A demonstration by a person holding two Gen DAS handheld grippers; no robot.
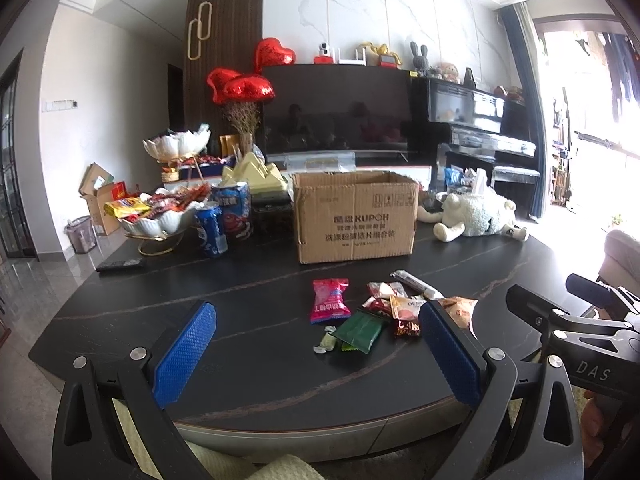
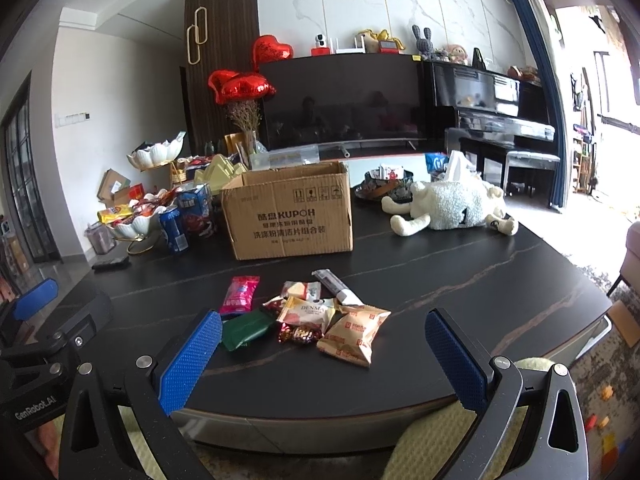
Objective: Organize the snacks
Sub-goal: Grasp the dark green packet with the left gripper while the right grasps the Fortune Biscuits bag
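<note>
Several loose snack packets lie on the dark table [image 1: 248, 280] in front of an open cardboard box [image 1: 355, 216]: a pink packet [image 1: 330, 300], a green packet [image 1: 360, 331], a beige packet [image 2: 354, 334] and a grey-white stick [image 1: 416, 283]. The box also shows in the right wrist view [image 2: 289, 212]. My left gripper [image 1: 318, 350] is open and empty, near the table's front edge, short of the packets. My right gripper [image 2: 325, 354] is open and empty, just short of the same pile [image 2: 304, 316].
A white bowl of snacks [image 1: 160, 216] and blue cans [image 1: 211, 230] stand at the left. A plush sheep [image 1: 476, 214] lies at the right. A remote [image 1: 120, 265] lies by the left edge. A TV [image 1: 340, 108] and piano [image 1: 480, 120] stand behind.
</note>
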